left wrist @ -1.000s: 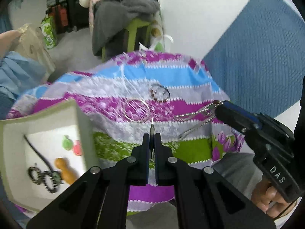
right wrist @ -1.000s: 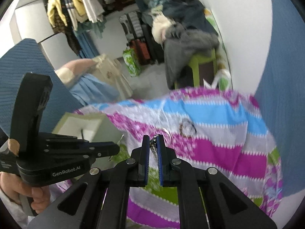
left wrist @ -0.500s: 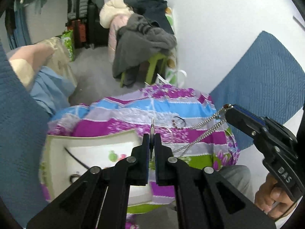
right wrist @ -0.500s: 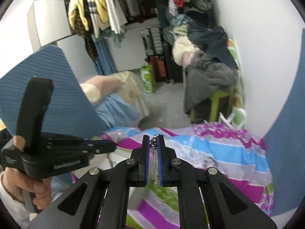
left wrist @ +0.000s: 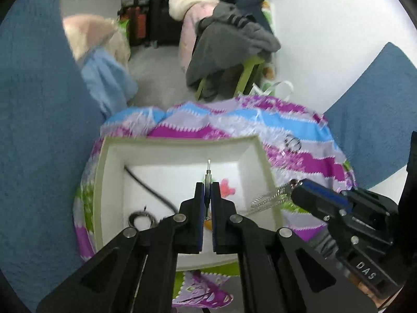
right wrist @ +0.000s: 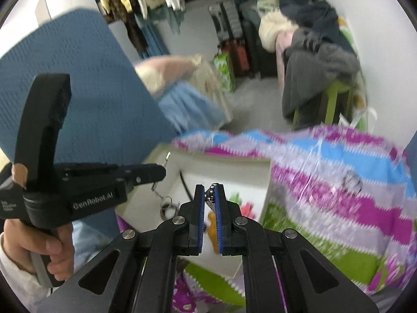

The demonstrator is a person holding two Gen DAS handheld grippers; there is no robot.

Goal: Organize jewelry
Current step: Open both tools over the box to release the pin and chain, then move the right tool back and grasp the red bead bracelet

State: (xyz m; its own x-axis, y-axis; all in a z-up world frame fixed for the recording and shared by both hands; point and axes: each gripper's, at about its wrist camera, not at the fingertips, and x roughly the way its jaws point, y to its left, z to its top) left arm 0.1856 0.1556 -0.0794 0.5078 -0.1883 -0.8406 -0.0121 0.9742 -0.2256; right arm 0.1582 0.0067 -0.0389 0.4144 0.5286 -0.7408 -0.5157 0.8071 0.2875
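One silver chain (left wrist: 271, 198) is strung between two grippers over the white box (left wrist: 179, 143): left gripper (left wrist: 207, 199) pinching its clasp end, right gripper (right wrist: 211, 200) pinching the other. Risk: uneven release and the chain snags the right rim or drapes outside onto the striped cloth (left wrist: 307, 156). Inside the box: one dark ring (left wrist: 140, 217), one black cord (left wrist: 148, 190), one pink charm (left wrist: 227, 187). One bracelet (left wrist: 292, 142) on the cloth, far right.
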